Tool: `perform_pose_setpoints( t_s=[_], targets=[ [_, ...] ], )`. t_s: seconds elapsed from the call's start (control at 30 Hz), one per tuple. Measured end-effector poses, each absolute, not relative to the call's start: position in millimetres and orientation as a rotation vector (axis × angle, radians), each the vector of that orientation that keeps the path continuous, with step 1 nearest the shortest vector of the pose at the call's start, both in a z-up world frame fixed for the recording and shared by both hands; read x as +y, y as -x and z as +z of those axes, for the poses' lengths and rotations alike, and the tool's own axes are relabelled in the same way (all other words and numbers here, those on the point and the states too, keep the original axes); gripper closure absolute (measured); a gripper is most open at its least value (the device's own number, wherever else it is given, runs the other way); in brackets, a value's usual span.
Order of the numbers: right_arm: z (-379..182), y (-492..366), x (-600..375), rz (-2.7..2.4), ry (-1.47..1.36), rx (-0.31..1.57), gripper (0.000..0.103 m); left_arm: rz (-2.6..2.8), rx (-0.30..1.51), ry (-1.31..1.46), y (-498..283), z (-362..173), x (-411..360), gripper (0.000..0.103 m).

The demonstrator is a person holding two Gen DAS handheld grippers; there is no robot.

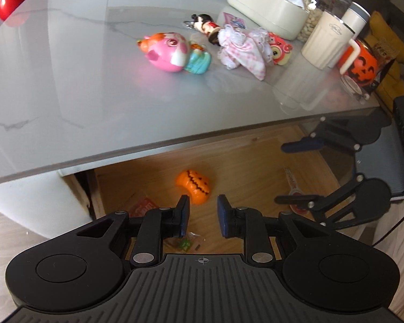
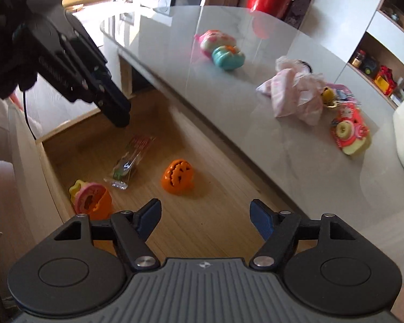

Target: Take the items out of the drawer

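Drawer stands pulled out under the grey marble tabletop, wood floor showing. Orange pumpkin toy lies on the drawer floor just ahead of the left gripper, a bit left of its centre line, not touching; fingers spread w/ nothing between them. From the right gripper, same pumpkin sits ahead & slightly left; jaws wide apart, empty. Clear candy wrapper lies further left of it, & a pink-and-orange toy sits near the drawer's left wall, just beside the right gripper's left finger. Left gripper hangs over the drawer's far end in the right-wrist view, held by a black-gloved hand. On the tabletop beyond: pink fish toy, frilly pink cloth, cream cup.
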State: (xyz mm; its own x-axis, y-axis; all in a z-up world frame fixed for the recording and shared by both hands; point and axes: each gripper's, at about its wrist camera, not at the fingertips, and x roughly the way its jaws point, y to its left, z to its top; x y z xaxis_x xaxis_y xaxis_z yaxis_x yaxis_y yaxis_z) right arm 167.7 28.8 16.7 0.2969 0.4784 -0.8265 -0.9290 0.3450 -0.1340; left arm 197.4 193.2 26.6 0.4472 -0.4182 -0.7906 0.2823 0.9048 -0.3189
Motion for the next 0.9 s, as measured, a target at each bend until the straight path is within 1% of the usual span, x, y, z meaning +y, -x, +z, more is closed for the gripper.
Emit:
perform_pose_setpoints(
  t_s=[0.07,0.17,0.23,0.3,0.4,0.53,0.67,0.7,0.73,0.77,0.83,0.9],
  targets=[
    [-1,-169,46,1.079,0.733,0.778,0.038,-0.414,1.03,0.189,-198,21,204,0.079],
    [-23,-168,68,1.135,0.769,0.772,0.038,-0.384,1.071,0.196,-201,10,211,0.079],
    [-35,-164,79,1.169,0.792,0.73,0.038,-0.364,1.089,0.163,-202,5,210,0.079],
    [-48,-161,89,1.204,0.816,0.692,0.038,-0.357,1.09,0.132,-201,4,209,0.079],
    [-63,-163,100,1.234,0.795,0.689,0.038,-0.375,1.083,0.131,-202,7,206,0.079],
    [-76,-172,109,1.217,0.735,0.713,0.036,-0.385,1.093,0.136,-203,5,203,0.079],
    [-87,-191,115,1.173,0.685,0.779,0.036,-0.373,1.11,0.135,-205,1,201,0.079],
    [-88,-194,115,1.162,0.673,0.788,0.037,-0.369,1.111,0.135,-206,0,201,0.079],
    [-88,-193,115,1.165,0.679,0.779,0.042,-0.365,1.113,0.134,-207,0,201,0.079],
    [-87,-194,116,1.18,0.68,0.793,0.055,-0.36,1.114,0.13,-207,-1,200,0.079],
    [-80,-191,115,1.215,0.676,0.82,0.056,-0.353,1.114,0.112,-208,-1,198,0.079],
    [-68,-178,110,1.251,0.742,0.769,0.056,-0.356,1.114,0.097,-208,-1,196,0.079]
  ],
)
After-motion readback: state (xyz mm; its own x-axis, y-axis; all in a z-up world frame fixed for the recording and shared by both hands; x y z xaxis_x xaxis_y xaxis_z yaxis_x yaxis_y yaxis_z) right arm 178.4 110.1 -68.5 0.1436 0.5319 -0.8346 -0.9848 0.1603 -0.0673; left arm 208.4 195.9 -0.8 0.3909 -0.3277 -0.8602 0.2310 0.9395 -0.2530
